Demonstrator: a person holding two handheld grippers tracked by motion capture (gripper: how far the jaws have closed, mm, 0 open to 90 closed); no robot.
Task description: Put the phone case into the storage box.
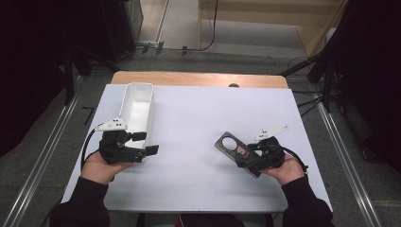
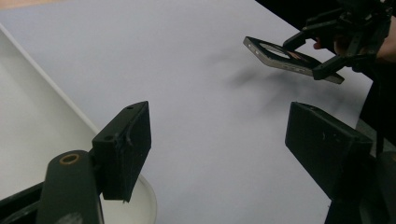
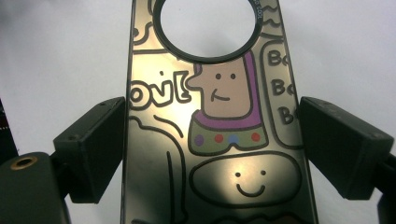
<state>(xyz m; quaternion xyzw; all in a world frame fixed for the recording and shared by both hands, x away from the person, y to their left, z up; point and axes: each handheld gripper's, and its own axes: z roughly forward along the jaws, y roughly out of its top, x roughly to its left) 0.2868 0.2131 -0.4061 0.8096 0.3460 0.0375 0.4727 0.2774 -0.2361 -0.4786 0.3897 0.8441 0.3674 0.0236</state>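
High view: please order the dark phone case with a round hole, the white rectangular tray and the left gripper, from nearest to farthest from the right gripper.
1. Dark phone case with a round hole: clamped in the right gripper.
2. Left gripper: across the table, left.
3. White rectangular tray: far left, just behind it.

Phone case (image 3: 219, 140): glossy, reflective, printed cartoons, between matt black plastic fingers (image 3: 93, 149). Tray (image 1: 137, 111): smooth white plastic. Table cover (image 1: 198, 142): matt white.

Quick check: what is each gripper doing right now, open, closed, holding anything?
Left gripper: open, nothing between its jaws, beside the white tray.
Right gripper: closed on the phone case, held by its sides.
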